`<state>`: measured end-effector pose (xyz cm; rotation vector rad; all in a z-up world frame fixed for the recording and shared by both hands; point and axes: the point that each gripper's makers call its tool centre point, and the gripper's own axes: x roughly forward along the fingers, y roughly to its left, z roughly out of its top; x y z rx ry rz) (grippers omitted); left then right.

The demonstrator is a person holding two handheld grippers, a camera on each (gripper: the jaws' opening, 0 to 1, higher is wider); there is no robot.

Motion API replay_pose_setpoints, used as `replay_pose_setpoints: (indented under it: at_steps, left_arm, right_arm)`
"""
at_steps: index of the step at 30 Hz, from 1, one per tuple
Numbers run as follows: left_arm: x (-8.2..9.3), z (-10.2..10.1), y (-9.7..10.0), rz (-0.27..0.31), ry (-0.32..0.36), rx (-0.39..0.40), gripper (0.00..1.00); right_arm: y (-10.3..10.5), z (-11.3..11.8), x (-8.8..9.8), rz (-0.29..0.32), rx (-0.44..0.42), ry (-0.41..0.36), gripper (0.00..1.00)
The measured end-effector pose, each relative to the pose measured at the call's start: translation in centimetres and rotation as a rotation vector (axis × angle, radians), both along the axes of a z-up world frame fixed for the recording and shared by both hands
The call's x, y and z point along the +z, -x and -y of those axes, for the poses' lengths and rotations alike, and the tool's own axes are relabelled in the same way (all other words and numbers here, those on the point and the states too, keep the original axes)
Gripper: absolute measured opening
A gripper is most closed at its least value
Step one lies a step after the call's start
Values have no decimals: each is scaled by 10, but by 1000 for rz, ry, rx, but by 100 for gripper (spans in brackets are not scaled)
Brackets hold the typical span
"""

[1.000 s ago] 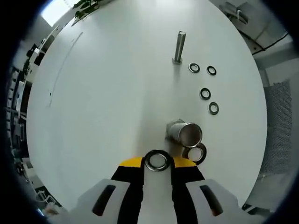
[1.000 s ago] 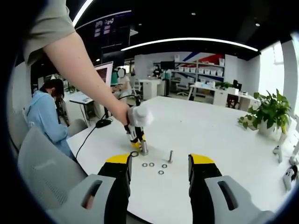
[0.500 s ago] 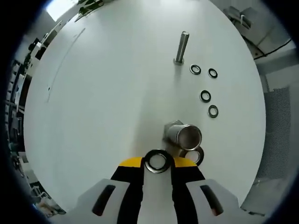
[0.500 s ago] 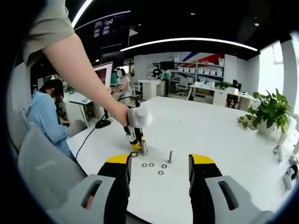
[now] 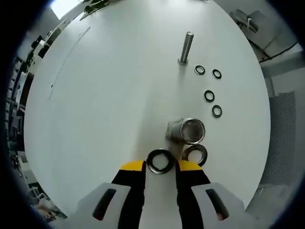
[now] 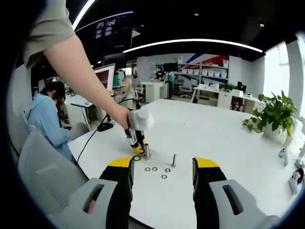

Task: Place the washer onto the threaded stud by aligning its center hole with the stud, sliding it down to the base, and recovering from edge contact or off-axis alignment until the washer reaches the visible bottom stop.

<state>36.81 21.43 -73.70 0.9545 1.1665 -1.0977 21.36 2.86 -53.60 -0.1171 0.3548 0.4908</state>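
Your left gripper (image 5: 160, 168) holds a dark metal ring washer (image 5: 160, 161) between the yellow tips of its jaws, low in the middle of the left gripper view. Just beyond it, toward the right, stands a short shiny metal cylinder (image 5: 188, 131) on the white round table (image 5: 105, 95), and a second dark ring (image 5: 194, 153) lies at its foot. The thin grey threaded stud (image 5: 185, 47) stands upright in the upper part of this view, well apart from your washer, with four small dark washers (image 5: 209, 95) scattered to its right and below.

In the right gripper view, your right gripper (image 6: 162, 179) waits with its jaws wide apart and nothing between them, low in the frame, looking at the left gripper (image 6: 137, 143) across the table.

I judge you are at the carrying step: the washer is picked up but not yet aligned. Next you should bring it over the top of the stud, keep it level, center the hole, and then lower it. If the edge catches, tilt back and try again.
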Motion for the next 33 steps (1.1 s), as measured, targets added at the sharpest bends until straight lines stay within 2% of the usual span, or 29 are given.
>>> replay_pose_setpoints:
  at_steps: [12,22,33]
  left_arm:
    - [1,1,-3,1,20,26,22]
    - [2,3,-2,1,-28,35,23]
    - [3,3,0,10,16,55,21]
  right_arm:
    - [0,0,0,0,4,1,51]
    - [0,-3,1,3,12,-5,51]
    - [1,-3,0,-5,18,-3,51]
